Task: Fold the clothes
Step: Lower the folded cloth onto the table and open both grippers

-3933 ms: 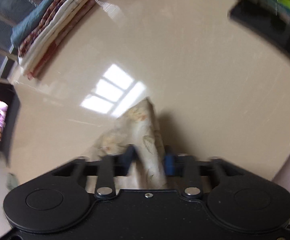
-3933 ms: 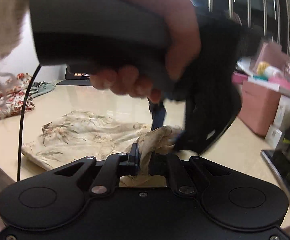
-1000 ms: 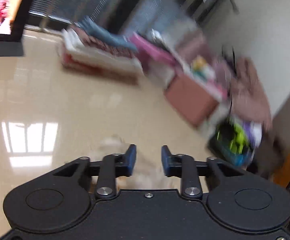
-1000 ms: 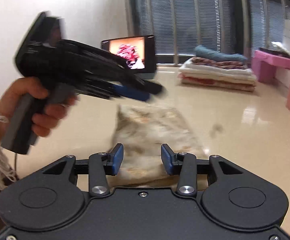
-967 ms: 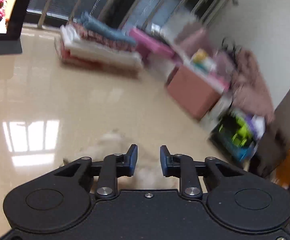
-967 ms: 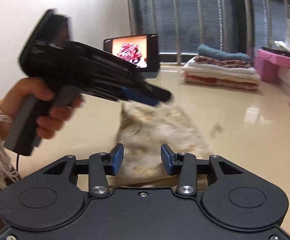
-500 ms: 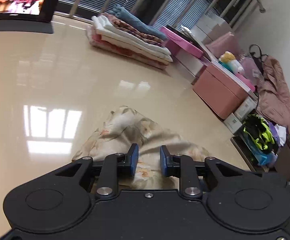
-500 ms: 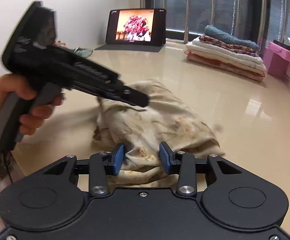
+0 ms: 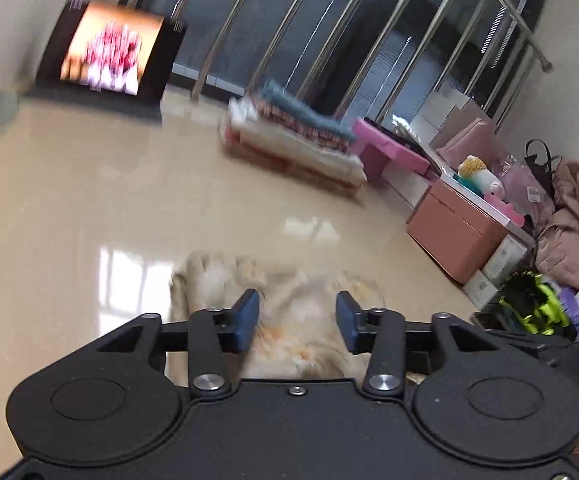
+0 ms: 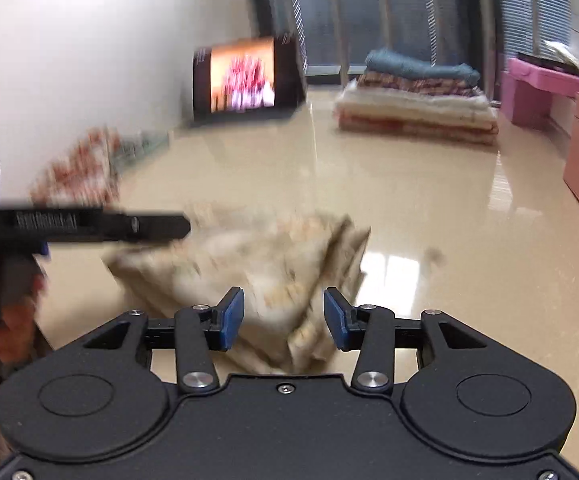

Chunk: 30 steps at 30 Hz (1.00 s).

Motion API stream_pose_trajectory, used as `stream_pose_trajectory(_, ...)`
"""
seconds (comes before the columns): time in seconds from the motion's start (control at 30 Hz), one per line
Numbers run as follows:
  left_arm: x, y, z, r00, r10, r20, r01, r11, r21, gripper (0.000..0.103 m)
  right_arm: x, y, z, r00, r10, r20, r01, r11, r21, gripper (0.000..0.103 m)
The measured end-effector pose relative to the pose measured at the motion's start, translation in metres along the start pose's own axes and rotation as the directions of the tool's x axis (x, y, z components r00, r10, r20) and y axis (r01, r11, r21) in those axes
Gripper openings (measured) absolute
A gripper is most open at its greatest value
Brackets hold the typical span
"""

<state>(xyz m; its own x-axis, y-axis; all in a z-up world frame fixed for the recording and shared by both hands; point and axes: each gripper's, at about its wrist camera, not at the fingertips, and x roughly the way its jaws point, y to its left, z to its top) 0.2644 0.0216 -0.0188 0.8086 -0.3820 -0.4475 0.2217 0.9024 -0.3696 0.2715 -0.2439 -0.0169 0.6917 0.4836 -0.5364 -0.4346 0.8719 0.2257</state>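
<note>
A crumpled beige floral cloth (image 10: 257,264) lies on the glossy beige table; it also shows blurred in the left wrist view (image 9: 289,304). My right gripper (image 10: 284,320) is open and empty, just above the cloth's near edge. My left gripper (image 9: 297,322) is open and empty over the cloth. In the right wrist view the left gripper (image 10: 177,226) reaches in from the left, its tips at the cloth's far left edge.
A stack of folded clothes (image 10: 417,96) sits at the table's far side, also in the left wrist view (image 9: 293,136). A lit screen (image 10: 245,78) stands at the back. Unfolded patterned clothes (image 10: 77,172) lie far left. Pink boxes (image 9: 457,232) stand right.
Both grippers have opened wider and pulled back slightly from the cloth. The left gripper has dropped lower and further left. The cloth lies released in a heap.
</note>
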Motion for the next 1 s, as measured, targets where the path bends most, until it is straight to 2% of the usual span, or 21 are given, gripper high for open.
stream_pose_trajectory(0.07, 0.003, -0.002, 0.003, 0.999, 0.033, -0.013, -0.033, 0.999, 0.028, 0.043, -0.003, 0.001, 0.001, 0.998, 0.017, 0.059, -0.020, 0.999, 0.049, 0.046)
stream_pose_trajectory(0.13, 0.008, -0.002, 0.001, 0.997, 0.058, -0.042, -0.056, 0.997, 0.044, 0.041, 0.003, 0.010, -0.001, 0.997, -0.007, 0.075, 0.004, 0.999, 0.040, 0.043)
stream_pose_trajectory(0.2, 0.012, -0.002, -0.003, 0.995, 0.076, -0.072, -0.072, 0.996, 0.058, 0.034, 0.017, 0.019, -0.005, 0.999, -0.011, 0.053, 0.010, 1.000, 0.016, 0.024)
stream_pose_trajectory(0.23, 0.013, -0.002, -0.006, 0.993, 0.085, -0.085, -0.079, 0.995, 0.064, 0.034, 0.023, 0.022, -0.007, 0.999, -0.013, 0.036, 0.012, 1.000, 0.004, 0.022)
stream_pose_trajectory(0.3, 0.014, -0.001, -0.012, 0.991, 0.095, -0.093, -0.088, 0.993, 0.078, 0.034, 0.036, 0.024, -0.011, 0.999, -0.037, -0.005, 0.037, 0.999, -0.021, 0.021)
stream_pose_trajectory(0.4, 0.015, 0.000, -0.016, 0.991, 0.097, -0.089, -0.089, 0.991, 0.097, 0.034, 0.037, 0.025, -0.015, 0.997, -0.080, -0.014, 0.079, 0.996, -0.050, 0.020)
stream_pose_trajectory(0.53, 0.016, -0.003, -0.016, 0.990, 0.111, -0.089, -0.101, 0.989, 0.108, 0.034, 0.035, 0.023, -0.015, 0.996, -0.085, -0.027, 0.084, 0.996, -0.037, 0.020)
stream_pose_trajectory(0.63, 0.013, -0.007, -0.013, 0.987, 0.129, -0.093, -0.118, 0.986, 0.115, 0.036, 0.031, 0.030, -0.016, 0.994, -0.105, -0.024, 0.103, 0.993, -0.061, 0.025)
stream_pose_trajectory(0.67, 0.011, -0.009, -0.011, 0.987, 0.133, -0.093, -0.122, 0.986, 0.117, 0.040, 0.028, 0.032, -0.017, 0.994, -0.106, -0.019, 0.104, 0.992, -0.067, 0.031)
stream_pose_trajectory(0.73, 0.006, -0.011, -0.008, 0.986, 0.145, -0.087, -0.134, 0.984, 0.116, 0.054, 0.022, 0.036, -0.017, 0.995, -0.103, -0.009, 0.102, 0.993, -0.067, 0.040)
stream_pose_trajectory(0.77, 0.001, -0.013, -0.007, 0.985, 0.157, -0.077, -0.147, 0.982, 0.118, 0.067, 0.017, 0.037, -0.018, 0.995, -0.104, -0.002, 0.104, 0.992, -0.065, 0.048)
stream_pose_trajectory(0.8, -0.004, -0.015, -0.006, 0.984, 0.170, -0.060, -0.161, 0.979, 0.126, 0.075, 0.013, 0.038, -0.019, 0.994, -0.109, 0.005, 0.109, 0.992, -0.064, 0.053)
stream_pose_trajectory(0.87, -0.015, -0.020, -0.004, 0.981, 0.192, -0.024, -0.187, 0.972, 0.145, 0.085, 0.004, 0.040, -0.020, 0.992, -0.126, 0.018, 0.127, 0.990, -0.060, 0.062)
stream_pose_trajectory(0.9, -0.021, -0.023, -0.003, 0.980, 0.199, -0.010, -0.195, 0.969, 0.149, 0.096, -0.001, 0.041, -0.020, 0.991, -0.134, 0.020, 0.135, 0.989, -0.057, 0.071)
stream_pose_trajectory(0.93, -0.027, -0.026, -0.002, 0.979, 0.205, 0.002, -0.203, 0.967, 0.151, 0.101, -0.005, 0.042, -0.021, 0.990, -0.141, 0.022, 0.142, 0.988, -0.055, 0.074)
stream_pose_trajectory(1.0, -0.040, -0.032, 0.001, 0.978, 0.209, 0.025, -0.210, 0.966, 0.151, 0.103, -0.014, 0.046, -0.022, 0.988, -0.154, 0.025, 0.155, 0.987, -0.051, 0.092)
